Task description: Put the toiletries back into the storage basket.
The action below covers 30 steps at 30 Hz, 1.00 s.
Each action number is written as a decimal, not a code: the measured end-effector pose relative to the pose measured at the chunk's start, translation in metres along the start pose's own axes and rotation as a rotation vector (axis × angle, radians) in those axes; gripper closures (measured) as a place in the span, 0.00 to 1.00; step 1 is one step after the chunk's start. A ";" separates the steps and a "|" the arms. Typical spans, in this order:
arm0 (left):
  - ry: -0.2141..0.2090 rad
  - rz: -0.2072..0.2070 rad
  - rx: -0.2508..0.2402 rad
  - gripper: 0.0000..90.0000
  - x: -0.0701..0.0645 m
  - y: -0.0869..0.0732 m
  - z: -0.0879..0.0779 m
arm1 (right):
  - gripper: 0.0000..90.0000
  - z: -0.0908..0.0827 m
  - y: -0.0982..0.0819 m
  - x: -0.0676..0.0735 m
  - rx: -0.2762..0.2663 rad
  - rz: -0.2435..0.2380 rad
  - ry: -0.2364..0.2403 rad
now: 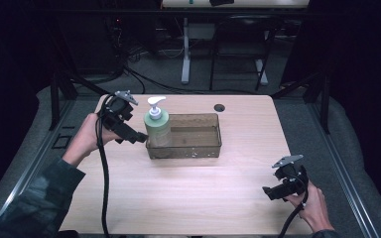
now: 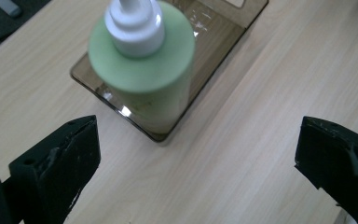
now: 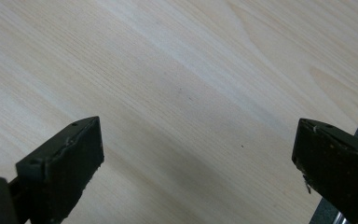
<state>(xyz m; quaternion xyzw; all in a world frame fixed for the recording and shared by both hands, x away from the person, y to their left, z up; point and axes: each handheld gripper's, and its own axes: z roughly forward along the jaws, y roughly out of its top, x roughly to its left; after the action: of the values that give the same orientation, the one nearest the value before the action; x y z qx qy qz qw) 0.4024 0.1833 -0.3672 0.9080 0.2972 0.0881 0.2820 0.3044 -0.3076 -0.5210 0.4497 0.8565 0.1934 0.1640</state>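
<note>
From the high view, a pale green soap bottle (image 1: 157, 127) with a white pump top is standing upright in the left end of a smoky transparent tray (image 1: 198, 148), which is sitting on the far half of a light wood-grain table (image 1: 188, 198). No label or writing is readable on the bottle. The left gripper (image 1: 138, 137) is hovering just left of the bottle, its tips close to the tray's left end, though contact cannot be told. The right gripper (image 1: 270, 192) is resting at the near right corner of the table, well apart from the tray. Around the table the room is lying dark, with grey floor, black frame struts and a white desk leg at the far side.

In the left gripper view, the jaws are standing wide apart with nothing between them; the bottle (image 2: 142, 70) is sitting beyond them in the tray's (image 2: 214, 42) end, slightly blurred, and its side is showing no print.

In the right gripper view, the jaws are likewise gaping wide over bare tabletop (image 3: 177, 93), gripping nothing.
</note>
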 end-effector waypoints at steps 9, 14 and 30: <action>0.012 -0.038 -0.005 0.00 -0.008 -0.039 0.019 | 0.02 -0.002 -0.002 -0.003 -0.004 0.007 -0.008; 0.011 -0.074 0.011 0.00 -0.011 -0.060 0.033 | 0.02 -0.002 -0.002 -0.002 -0.005 0.006 -0.006; -0.003 -0.127 0.023 0.00 -0.017 -0.099 0.073 | 0.01 0.000 -0.004 -0.001 -0.010 -0.004 -0.023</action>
<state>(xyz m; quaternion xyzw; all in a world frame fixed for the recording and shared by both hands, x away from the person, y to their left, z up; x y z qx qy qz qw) 0.3637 0.2053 -0.4826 0.8905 0.3550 0.0653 0.2771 0.3021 -0.3106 -0.5223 0.4495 0.8544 0.1921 0.1763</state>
